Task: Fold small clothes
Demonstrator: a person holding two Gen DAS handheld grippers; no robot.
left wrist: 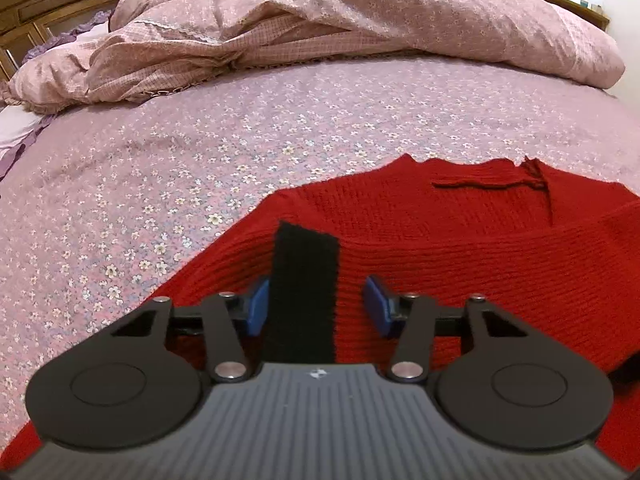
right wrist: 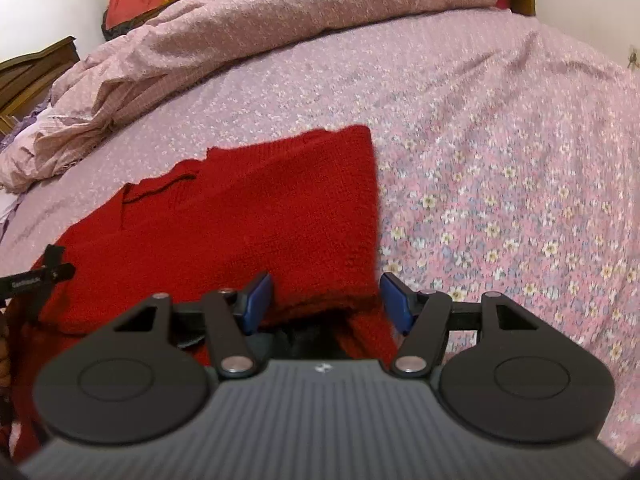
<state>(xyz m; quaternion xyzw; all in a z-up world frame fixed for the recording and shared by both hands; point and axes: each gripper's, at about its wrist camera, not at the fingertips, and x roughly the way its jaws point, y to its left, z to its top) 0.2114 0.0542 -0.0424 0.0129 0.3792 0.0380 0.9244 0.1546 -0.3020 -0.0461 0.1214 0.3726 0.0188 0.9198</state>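
A red knitted sweater (left wrist: 460,240) lies on the floral bedsheet (left wrist: 200,160), with a black cuff band (left wrist: 304,292) folded onto it. My left gripper (left wrist: 316,304) is open, its blue pads either side of the black band, low over the sweater. In the right wrist view the sweater (right wrist: 240,220) shows a folded part with a straight right edge. My right gripper (right wrist: 326,300) is open, its pads astride the near edge of that folded part. The left gripper's tip (right wrist: 48,270) shows at the far left.
A crumpled pink duvet (left wrist: 320,32) is heaped along the back of the bed. A wooden headboard (left wrist: 48,4) stands at the back left. Floral sheet (right wrist: 500,200) stretches to the right of the sweater.
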